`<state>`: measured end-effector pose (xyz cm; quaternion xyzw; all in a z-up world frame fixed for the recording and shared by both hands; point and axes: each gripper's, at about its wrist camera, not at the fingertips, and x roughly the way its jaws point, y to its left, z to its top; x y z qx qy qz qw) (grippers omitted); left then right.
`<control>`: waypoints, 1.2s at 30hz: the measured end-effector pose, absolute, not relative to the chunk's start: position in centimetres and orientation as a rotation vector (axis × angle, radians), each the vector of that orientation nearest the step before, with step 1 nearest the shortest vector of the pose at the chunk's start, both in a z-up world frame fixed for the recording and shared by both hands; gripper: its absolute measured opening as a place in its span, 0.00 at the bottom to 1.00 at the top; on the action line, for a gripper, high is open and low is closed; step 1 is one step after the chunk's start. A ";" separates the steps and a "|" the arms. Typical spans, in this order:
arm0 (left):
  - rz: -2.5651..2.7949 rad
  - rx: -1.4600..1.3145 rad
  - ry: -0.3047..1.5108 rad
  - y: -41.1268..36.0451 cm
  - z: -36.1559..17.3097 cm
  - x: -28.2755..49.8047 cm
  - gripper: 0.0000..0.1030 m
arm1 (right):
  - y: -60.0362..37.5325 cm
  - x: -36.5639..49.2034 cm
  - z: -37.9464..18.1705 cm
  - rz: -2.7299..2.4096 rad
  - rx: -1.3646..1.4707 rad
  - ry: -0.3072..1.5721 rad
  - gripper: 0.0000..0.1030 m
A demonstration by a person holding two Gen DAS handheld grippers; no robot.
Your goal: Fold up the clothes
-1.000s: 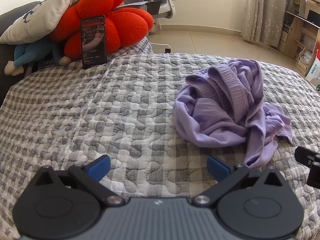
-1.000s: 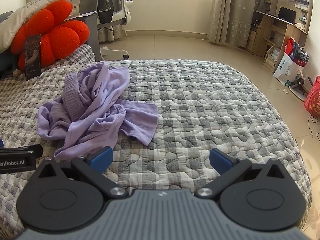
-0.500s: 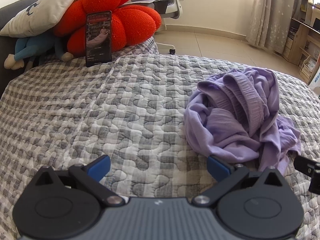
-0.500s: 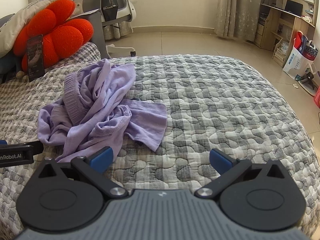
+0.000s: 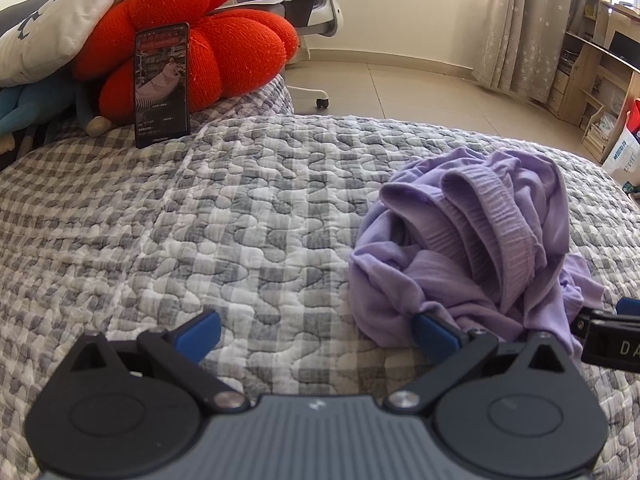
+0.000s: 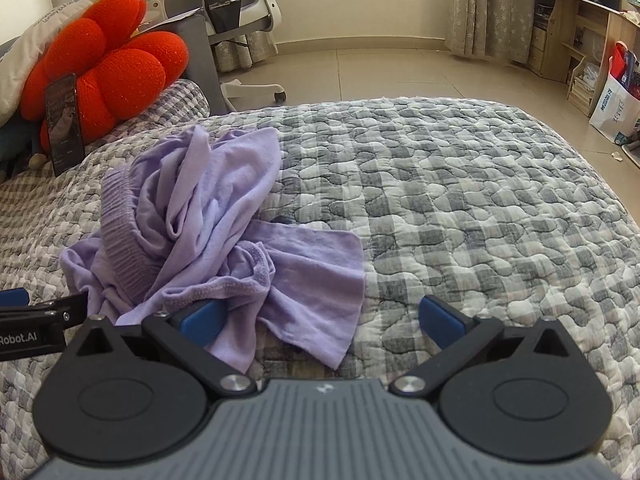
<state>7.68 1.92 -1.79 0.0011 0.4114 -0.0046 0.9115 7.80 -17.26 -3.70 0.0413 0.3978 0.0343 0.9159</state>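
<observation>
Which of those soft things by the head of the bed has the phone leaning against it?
The red flower-shaped cushion. The phone stands upright against its petals; the grey-white pillow lies above, and the blue plush toy sits left.

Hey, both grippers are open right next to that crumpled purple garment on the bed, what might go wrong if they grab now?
1. The purple garment lies bunched with its ribbed band folded inside, so the left gripper may pinch several layers and lift a lump.
2. The right gripper straddles only a loose corner; pulling that could twist the cloth rather than spread it.
3. The two grippers sit close together, so they might bump as they close.
</observation>
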 end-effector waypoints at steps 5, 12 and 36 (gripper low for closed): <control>-0.085 -0.016 0.834 2.1 -2.6 9.5 1.00 | -17.4 7.8 -3.8 0.081 0.062 0.805 1.00; -0.234 -0.006 0.764 1.6 -3.5 12.2 1.00 | -18.7 8.4 -3.0 0.018 0.047 0.761 1.00; -0.509 0.139 0.657 -2.0 -4.8 12.0 1.00 | -22.7 7.5 -4.4 -0.242 0.107 0.729 1.00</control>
